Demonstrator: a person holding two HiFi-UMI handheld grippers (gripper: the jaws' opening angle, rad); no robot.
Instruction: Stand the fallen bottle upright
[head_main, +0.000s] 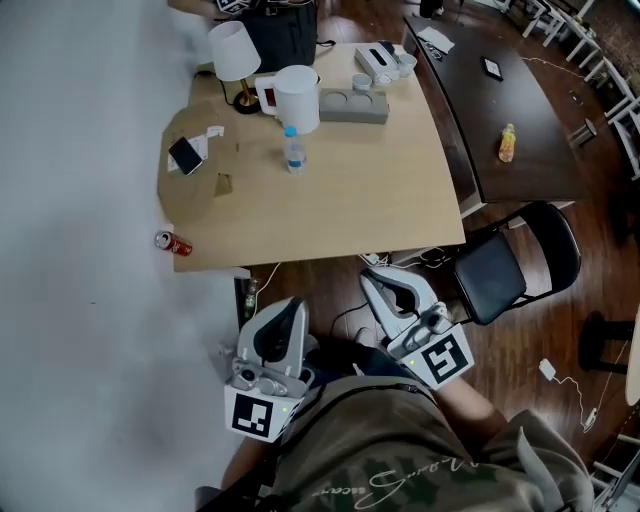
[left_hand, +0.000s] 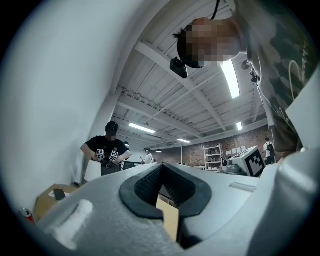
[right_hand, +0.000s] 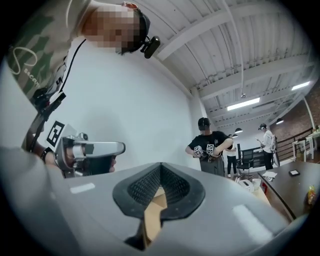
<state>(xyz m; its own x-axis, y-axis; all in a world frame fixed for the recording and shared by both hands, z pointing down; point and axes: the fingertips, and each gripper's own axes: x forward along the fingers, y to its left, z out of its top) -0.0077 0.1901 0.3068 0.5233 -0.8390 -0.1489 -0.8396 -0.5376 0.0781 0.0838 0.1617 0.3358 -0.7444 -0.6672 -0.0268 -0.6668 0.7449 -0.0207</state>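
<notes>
A clear water bottle (head_main: 293, 150) with a blue cap stands upright near the middle of the tan table (head_main: 380, 190). A red can (head_main: 172, 243) lies on its side at the table's front left corner, and the red can (left_hand: 27, 215) also shows low at the left of the left gripper view. Both grippers are held close to my body, short of the table's near edge and far from the bottle. My left gripper (head_main: 291, 304) (left_hand: 162, 167) is shut with nothing in it. My right gripper (head_main: 383, 284) (right_hand: 160, 167) is shut and empty too.
On the tan table stand a white lamp (head_main: 234, 52), a white jug (head_main: 297, 98), a grey power strip (head_main: 352, 105) and a phone on a stand (head_main: 187, 155). A dark table (head_main: 520, 110) with an orange bottle (head_main: 507, 143) is at right. A black chair (head_main: 505, 265) stands beside my right gripper.
</notes>
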